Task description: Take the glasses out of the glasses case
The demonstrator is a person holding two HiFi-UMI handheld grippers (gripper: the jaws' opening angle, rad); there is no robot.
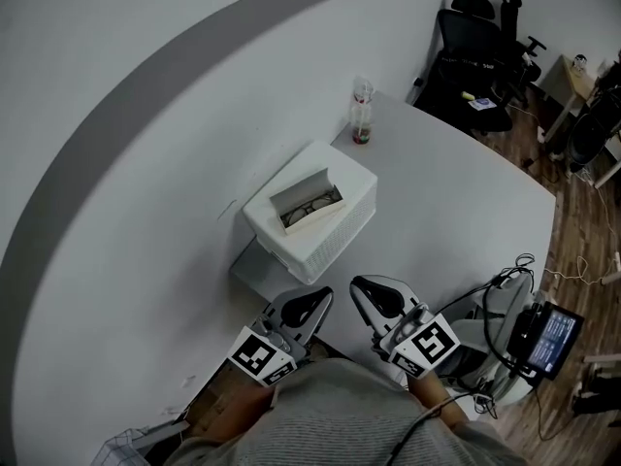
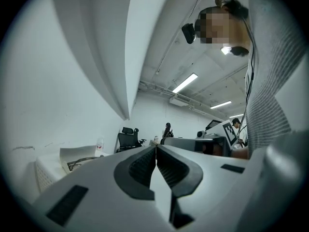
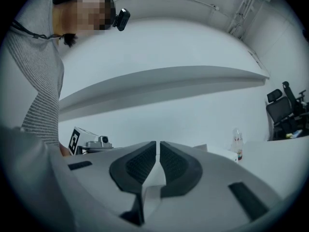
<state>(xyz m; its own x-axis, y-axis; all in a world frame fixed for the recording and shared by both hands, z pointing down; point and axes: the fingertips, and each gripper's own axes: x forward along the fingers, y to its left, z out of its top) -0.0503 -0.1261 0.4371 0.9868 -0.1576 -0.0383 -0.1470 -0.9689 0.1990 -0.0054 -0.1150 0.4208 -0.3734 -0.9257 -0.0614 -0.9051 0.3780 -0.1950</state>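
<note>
Grey table [image 1: 456,178]: glasses case [image 1: 299,194] well beyond left gripper [image 1: 323,296], right gripper [image 1: 357,285]; jaws together.

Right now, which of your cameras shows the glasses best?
The head view: it looks down into the open case, where the glasses lie in full. The left gripper view catches them small and side-on at its left. The right gripper view shows no glasses.

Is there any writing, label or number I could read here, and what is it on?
No readable text anywhere.
Bottle label: too small to read.
Screen: blurred, unreadable.
Left cube, right cube: black square patterns only, no words.
</note>
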